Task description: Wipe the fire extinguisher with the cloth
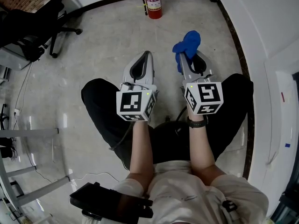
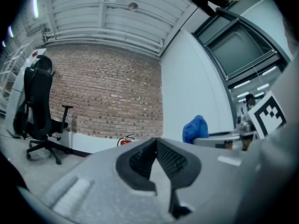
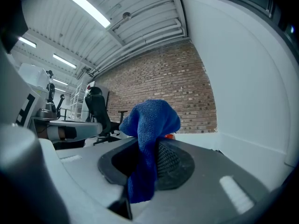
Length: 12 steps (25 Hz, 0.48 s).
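A red fire extinguisher (image 1: pixel 153 1) stands upright on the floor by the far wall; only slivers of it show as the extinguisher (image 2: pixel 124 142) behind the left jaws and the extinguisher (image 3: pixel 169 136) behind the cloth. My right gripper (image 1: pixel 186 55) is shut on a blue cloth (image 1: pixel 187 46), whose bunched top sticks out past the jaw tips; the cloth (image 3: pixel 148 139) hangs down between the jaws. My left gripper (image 1: pixel 147 54) is shut with nothing in it. Both grippers are held above my lap, well short of the extinguisher. The right gripper with the cloth (image 2: pixel 195 129) shows in the left gripper view.
A black office chair (image 1: pixel 44 24) stands at the far left beside a desk edge (image 1: pixel 14 59). A white wall (image 1: pixel 261 27) with dark skirting runs along the right. A brick wall (image 2: pixel 107 97) lies ahead. Grey floor (image 1: pixel 107 45) separates me from the extinguisher.
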Each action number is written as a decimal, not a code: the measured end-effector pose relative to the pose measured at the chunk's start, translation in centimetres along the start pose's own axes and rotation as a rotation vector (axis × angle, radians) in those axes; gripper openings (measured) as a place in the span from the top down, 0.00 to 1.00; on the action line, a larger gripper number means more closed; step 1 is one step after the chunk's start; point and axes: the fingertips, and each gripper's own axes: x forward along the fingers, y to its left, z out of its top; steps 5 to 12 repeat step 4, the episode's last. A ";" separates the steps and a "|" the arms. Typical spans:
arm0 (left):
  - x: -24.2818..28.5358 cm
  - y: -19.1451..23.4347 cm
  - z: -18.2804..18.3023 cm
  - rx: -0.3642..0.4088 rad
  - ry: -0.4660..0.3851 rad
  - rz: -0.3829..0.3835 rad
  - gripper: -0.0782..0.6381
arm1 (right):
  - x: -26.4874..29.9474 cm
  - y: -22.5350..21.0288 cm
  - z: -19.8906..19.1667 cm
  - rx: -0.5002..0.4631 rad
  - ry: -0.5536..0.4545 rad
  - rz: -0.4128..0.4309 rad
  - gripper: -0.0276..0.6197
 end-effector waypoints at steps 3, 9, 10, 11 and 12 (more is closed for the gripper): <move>-0.1 -0.2 0.0 -0.002 -0.002 -0.005 0.89 | -0.2 -0.1 -0.1 -0.002 0.007 -0.005 0.83; -0.1 -0.3 0.0 -0.002 -0.004 -0.006 0.89 | -0.3 -0.1 -0.1 -0.003 0.008 -0.006 0.83; -0.1 -0.3 0.0 -0.002 -0.004 -0.006 0.89 | -0.3 -0.1 -0.1 -0.003 0.008 -0.006 0.83; -0.1 -0.3 0.0 -0.002 -0.004 -0.006 0.89 | -0.3 -0.1 -0.1 -0.003 0.008 -0.006 0.83; -0.1 -0.3 0.0 -0.002 -0.004 -0.006 0.89 | -0.3 -0.1 -0.1 -0.003 0.008 -0.006 0.83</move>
